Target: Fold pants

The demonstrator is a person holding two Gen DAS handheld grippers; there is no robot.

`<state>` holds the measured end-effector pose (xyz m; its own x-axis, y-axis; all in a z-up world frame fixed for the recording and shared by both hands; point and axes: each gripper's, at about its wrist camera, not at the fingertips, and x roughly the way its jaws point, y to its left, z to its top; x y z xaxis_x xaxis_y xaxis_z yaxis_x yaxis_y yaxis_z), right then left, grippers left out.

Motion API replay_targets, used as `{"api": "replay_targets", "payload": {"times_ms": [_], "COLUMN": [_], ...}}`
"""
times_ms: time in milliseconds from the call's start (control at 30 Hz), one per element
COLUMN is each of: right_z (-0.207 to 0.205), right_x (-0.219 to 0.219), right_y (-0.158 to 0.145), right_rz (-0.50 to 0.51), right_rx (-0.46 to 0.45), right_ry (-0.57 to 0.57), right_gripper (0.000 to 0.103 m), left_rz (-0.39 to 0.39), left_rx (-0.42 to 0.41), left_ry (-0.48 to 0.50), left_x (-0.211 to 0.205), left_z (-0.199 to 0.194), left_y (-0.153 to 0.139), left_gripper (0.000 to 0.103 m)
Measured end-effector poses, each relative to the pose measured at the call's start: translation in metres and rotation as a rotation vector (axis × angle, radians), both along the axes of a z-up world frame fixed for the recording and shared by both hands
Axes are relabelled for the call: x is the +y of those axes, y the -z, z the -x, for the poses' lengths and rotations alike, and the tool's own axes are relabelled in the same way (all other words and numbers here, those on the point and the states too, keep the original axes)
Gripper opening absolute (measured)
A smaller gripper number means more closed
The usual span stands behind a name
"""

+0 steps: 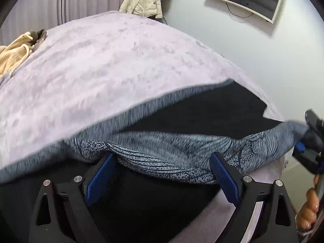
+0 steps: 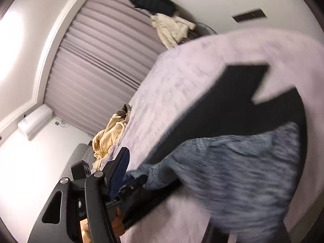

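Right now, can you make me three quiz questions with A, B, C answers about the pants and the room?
1. Where do the pants lie?
A. on the floor
B. on a black mat on the bed
C. on a chair

2. What colour is the clothing heaped at the bed's far edge?
A. yellow
B. red
C. green

3. How is the left gripper?
A. shut on the pants
B. out of sight
C. open, fingers apart on either side of the pants' edge

Answers:
1 B, the blue patterned cloth rests on the black mat over the lilac bed cover.
2 A, the heap looks yellow in both views.
3 C, the two blue pads stand wide apart with cloth between them; meanwhile the right gripper pinches the pants' end.
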<state>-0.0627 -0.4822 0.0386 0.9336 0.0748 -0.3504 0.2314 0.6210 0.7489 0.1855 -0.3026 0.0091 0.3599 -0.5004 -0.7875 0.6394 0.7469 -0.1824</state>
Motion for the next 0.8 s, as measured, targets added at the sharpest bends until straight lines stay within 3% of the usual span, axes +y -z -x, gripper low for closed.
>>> {"api": "replay_targets", "payload": {"times_ms": [133,233,367,533,700,800], "right_z": [-0.062,-0.096,-0.077,-0.042,-0.054,-0.056], "right_x": [-0.03,-0.059,-0.068,-0.08,-0.089,-0.091], "right_y": [-0.03,-0.026,-0.009,0.019,0.032,0.039], "right_rz": [0.08,0.059,-0.011,-0.056,-0.066,-0.098], "right_rx": [0.041,0.16,0.165,0.203,0.237,0.245], "right_ry": [-0.029,0.01,0.013,0.037,0.023,0.053], "right_gripper": [0.07,0.07,0.07,0.067,0.06,0.059], "left_rz": [0.011,0.023,-0.027,-0.118,-0.175,-0.172], "left_rx": [-0.019,-0.019,-0.073,-0.053,-0.035,-0.013], "left_ry": [-0.097,-0.152,-0.173,-0.239,-0.307,-0.319], "left_x": [-0.015,-0.009,0.023,0.084,0.12,0.13], "left_z": [-0.041,-0.059,-0.056,-0.041,-0.032,-0.027], "left_y": [-0.015,-0.029,-0.027,0.009,0.024,0.029], "left_gripper": [0.094,0.094,0.094,0.094,0.094,0.094]}}
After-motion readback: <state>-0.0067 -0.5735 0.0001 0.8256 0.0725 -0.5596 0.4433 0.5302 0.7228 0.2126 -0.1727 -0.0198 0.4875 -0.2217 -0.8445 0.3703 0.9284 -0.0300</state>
